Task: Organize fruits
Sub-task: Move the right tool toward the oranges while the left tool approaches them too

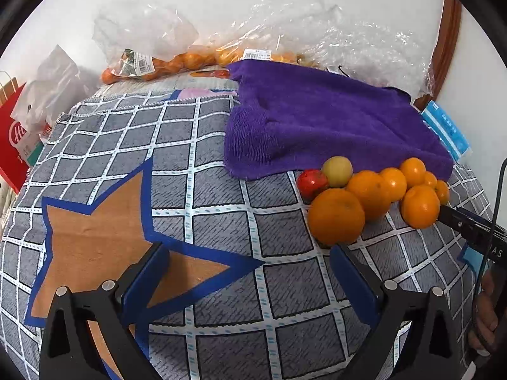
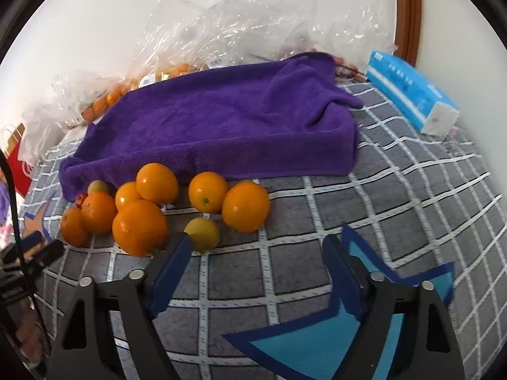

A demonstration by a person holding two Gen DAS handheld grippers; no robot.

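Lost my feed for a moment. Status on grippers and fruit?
Left gripper open, empty. Right gripper open, empty, just short of the small yellow fruit. Oranges loose before the purple towel. Nothing in the way.

Red fruit nearly lost behind the oranges in the right wrist view, only a sliver peeking out under the purple towel's drooping edge, with whatever lies beneath that towel fully covered. Bagged oranges at the back smeared behind crinkled clear plastic, labels too small to read. Red paper bag chopped by the left wrist view's rim, lettering cut short, and right gripper poking in from that view's right edge with just one dark finger showing.
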